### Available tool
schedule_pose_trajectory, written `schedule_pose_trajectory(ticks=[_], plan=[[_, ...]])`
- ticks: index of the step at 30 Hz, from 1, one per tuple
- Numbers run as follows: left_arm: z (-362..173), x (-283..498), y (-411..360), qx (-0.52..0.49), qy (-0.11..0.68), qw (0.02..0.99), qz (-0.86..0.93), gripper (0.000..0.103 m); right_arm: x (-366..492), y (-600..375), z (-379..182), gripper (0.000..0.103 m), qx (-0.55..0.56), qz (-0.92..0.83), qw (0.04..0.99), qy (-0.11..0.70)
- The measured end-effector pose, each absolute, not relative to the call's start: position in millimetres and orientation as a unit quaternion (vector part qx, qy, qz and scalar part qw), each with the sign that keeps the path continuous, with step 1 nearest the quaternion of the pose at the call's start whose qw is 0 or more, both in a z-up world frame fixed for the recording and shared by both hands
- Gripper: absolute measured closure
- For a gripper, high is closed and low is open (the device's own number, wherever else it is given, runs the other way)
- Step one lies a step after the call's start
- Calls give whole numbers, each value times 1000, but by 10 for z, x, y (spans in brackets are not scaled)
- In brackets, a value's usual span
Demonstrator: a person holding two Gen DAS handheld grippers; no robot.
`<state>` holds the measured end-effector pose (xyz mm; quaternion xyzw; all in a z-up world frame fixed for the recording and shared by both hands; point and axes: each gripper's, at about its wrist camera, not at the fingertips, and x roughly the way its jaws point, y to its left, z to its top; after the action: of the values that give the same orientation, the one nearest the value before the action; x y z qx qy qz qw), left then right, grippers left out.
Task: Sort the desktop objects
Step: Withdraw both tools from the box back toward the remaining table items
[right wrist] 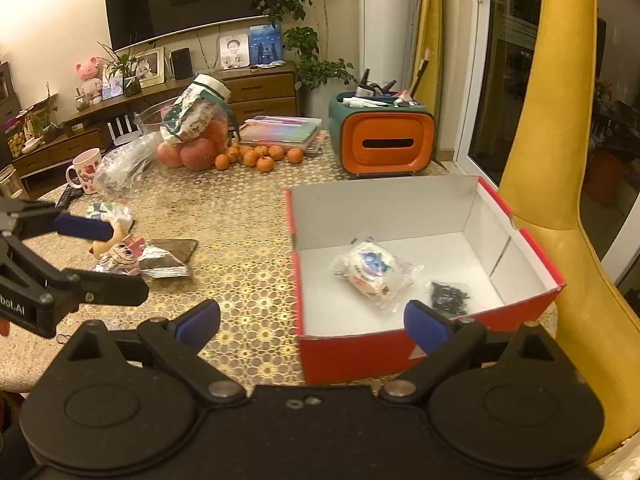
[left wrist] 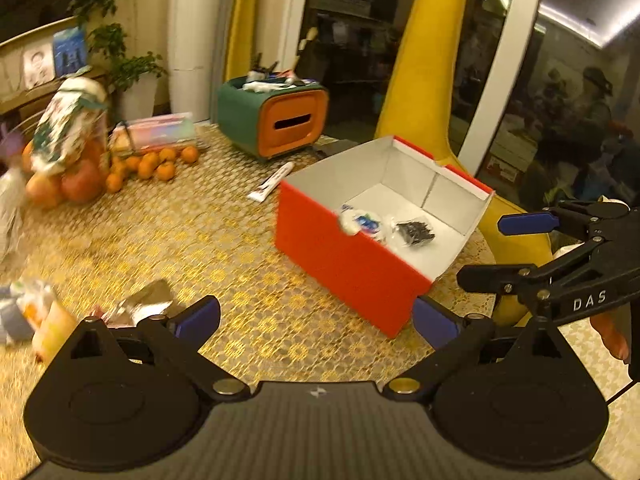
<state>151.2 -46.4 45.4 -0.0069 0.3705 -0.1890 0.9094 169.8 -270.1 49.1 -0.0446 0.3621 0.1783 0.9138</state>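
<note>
A red box [left wrist: 348,264] with a white inside stands open on the patterned table. In it lie a white packet with blue print [right wrist: 374,270] and a small clear bag of black pieces [right wrist: 448,294]. My left gripper [left wrist: 316,320] is open and empty, low over the table near the box's front corner. My right gripper [right wrist: 312,322] is open too, with nothing between its fingers, at the box's near wall [right wrist: 360,356]. Foil packets [right wrist: 168,256] and crumpled wrappers [left wrist: 36,312] lie loose to the left. A toothpaste tube [left wrist: 272,182] lies behind the box.
A green and orange organiser [right wrist: 384,140] stands at the back. Oranges [right wrist: 260,158], apples, a wrapped jar [right wrist: 196,112] and a plastic bag crowd the back left, with a mug [right wrist: 86,170] beside them. A yellow chair [right wrist: 560,160] rises right of the box.
</note>
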Motion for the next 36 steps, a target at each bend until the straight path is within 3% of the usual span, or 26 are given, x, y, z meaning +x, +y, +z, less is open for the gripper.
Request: schedule_pose_trajectory(ticks=[19, 36], plan=[[38, 1295, 581, -29, 356, 929, -98, 0, 1808, -1765, 205, 5, -47, 200, 908, 366], [-417, 1668, 821, -19, 353, 934, -45, 0, 2320, -1072, -134, 5, -51, 232, 893, 381]])
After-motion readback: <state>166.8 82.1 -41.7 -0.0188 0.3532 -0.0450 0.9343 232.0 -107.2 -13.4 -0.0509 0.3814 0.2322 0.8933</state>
